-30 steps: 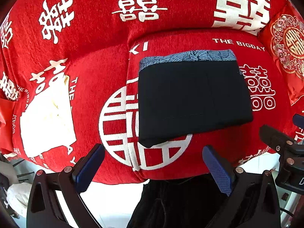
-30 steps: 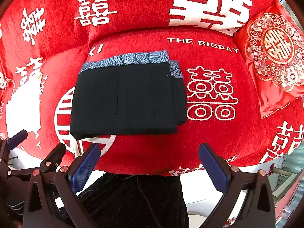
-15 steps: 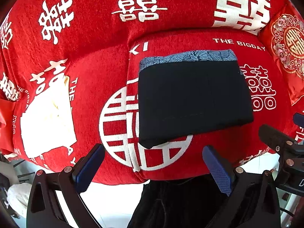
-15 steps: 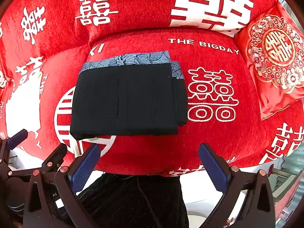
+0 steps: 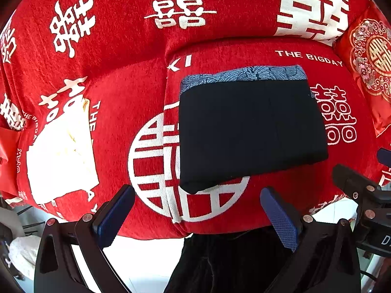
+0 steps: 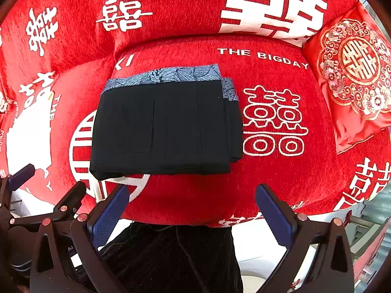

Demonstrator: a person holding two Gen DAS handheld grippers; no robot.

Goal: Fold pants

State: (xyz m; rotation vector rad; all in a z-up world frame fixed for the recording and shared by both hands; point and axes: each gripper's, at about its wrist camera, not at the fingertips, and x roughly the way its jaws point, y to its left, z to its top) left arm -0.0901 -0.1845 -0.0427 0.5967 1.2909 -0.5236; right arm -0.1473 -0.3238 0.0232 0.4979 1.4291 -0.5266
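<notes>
Fingers of both the left gripper (image 5: 198, 210) and right gripper (image 6: 193, 207) were spread, empty, short of folded pants (image 6: 166, 124) on a red sofa (image 6: 268, 183); a cushion (image 6: 354, 78) was cut off.

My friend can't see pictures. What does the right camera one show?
Black pants with a blue patterned waistband lie folded flat on a red sofa seat with white characters. The open right gripper hangs empty before it.

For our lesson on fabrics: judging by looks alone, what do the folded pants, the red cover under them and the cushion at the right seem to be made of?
Pants: dark matte woven cloth, likely cotton or a blend; flat, with crisp stitched seams and a blue printed waistband.
Cover: fuzzy, chenille-like pile; it shows a soft nap.
Cushion: glossy satin, probably with embroidery; it shines, with a gold pattern.
</notes>
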